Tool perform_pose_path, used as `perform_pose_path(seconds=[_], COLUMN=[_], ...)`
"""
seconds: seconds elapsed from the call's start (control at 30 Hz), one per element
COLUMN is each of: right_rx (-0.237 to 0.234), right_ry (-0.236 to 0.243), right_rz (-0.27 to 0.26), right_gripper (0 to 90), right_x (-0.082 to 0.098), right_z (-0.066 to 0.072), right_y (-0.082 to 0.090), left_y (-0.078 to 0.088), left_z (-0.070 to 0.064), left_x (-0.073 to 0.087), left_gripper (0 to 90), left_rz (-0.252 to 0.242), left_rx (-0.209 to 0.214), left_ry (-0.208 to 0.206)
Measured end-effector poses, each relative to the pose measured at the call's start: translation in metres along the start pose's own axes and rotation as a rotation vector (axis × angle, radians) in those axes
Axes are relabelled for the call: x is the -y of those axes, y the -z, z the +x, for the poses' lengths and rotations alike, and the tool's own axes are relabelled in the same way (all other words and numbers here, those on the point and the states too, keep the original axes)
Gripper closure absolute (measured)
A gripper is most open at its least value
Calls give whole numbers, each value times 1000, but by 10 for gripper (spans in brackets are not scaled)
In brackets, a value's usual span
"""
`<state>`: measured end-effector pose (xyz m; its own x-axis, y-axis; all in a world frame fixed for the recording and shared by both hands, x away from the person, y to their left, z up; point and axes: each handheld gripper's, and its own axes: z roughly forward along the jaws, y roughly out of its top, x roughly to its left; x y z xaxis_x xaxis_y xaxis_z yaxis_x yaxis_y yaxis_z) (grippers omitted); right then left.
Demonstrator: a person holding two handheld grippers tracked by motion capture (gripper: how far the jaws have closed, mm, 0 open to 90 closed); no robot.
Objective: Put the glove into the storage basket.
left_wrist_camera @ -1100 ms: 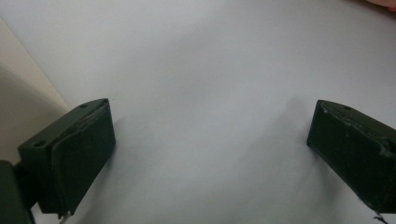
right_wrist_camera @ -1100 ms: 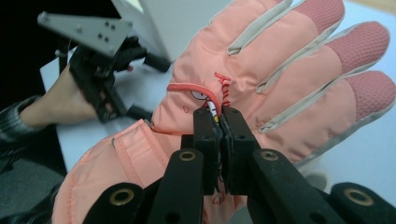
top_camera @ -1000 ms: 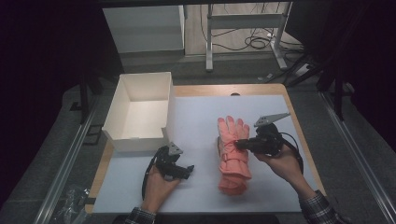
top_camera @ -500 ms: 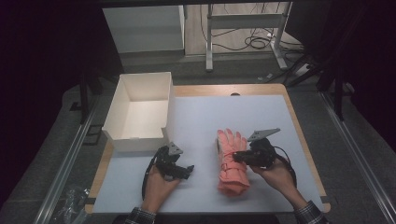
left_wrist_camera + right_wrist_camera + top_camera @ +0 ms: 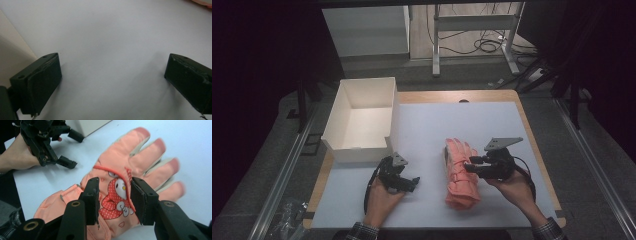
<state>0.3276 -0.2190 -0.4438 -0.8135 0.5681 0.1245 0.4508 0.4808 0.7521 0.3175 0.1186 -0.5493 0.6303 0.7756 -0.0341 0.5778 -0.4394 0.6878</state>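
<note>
My right tongs [image 5: 113, 200] just been opening over pink glove [image 5: 130, 170] near table's front edge — nothing pinched. Left tongs [image 5: 110, 75] wide, empty. Risk: glove (soft) bunches, grip catches top layer only.

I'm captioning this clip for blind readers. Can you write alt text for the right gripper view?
The right gripper hangs with jaws apart over a pink glove bearing a cartoon patch, lying flat on the white table. Farther off, a hand holds the left gripper.
</note>
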Motion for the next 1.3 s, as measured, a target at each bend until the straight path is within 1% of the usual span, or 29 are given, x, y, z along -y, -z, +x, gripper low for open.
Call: perform_pose_path(seconds=[0.1, 0.2, 0.3, 0.37, 0.47, 0.6, 0.67, 0.83, 0.87, 0.93, 0.97, 1.07, 1.1, 1.17, 1.23, 1.3], right_rx=[26, 48, 67, 76, 66, 29, 12, -25, -31, -25, -34, -35, -39, -46, -49, -53], right_ry=[6, -2, -8, -11, -15, -17, -14, -18, -19, -15, -23, -36, -38, -38, -36, -33], right_rz=[-6, 3, 17, 34, 59, 84, 85, 86, 89, 84, 79, 85, 80, 77, 76, 75], right_gripper=[588, 650, 712, 774, 835, 849, 849, 848, 848, 848, 848, 848, 848, 848, 848, 848], right_x=[2, 11, 22, 34, 49, 67, 71, 74, 73, 72, 71, 69, 68, 66, 64, 62], right_z=[-3, -10, -15, -19, -22, -18, -15, -8, -5, -4, -4, -2, -1, 1, 4, 6], right_y=[9, 16, 17, 15, 8, -3, -6, -16, -20, -24, -26, -31, -33, -38, -42, -46], left_y=[0, 0, 0, 0, 0, 0, 0, 0, 0, 1, 1, 2, 3, 5, 7, 11], left_z=[0, 0, 0, 0, 0, 0, 0, 1, 1, 1, 1, 2, 3, 6, 9, 12], left_x=[0, 0, 0, 0, 0, 0, 0, 0, 0, 0, 0, 1, 1, 2, 4, 6], left_gripper=[11, 11, 11, 11, 11, 11, 11, 12, 14, 17, 20, 36, 44, 49, 48, 47], left_rz=[2, -2, -2, 1, 1, 1, 1, 0, 0, -3, -4, -5, -6, -6, 1, -6], left_rx=[1, -1, 0, 0, 0, 0, 0, 2, 4, 5, 5, 6, 9, 3, -3, -6], left_ry=[-3, 0, 1, -3, -3, -2, -2, 2, 4, 12, 15, 21, 14, 17, 33, 40])
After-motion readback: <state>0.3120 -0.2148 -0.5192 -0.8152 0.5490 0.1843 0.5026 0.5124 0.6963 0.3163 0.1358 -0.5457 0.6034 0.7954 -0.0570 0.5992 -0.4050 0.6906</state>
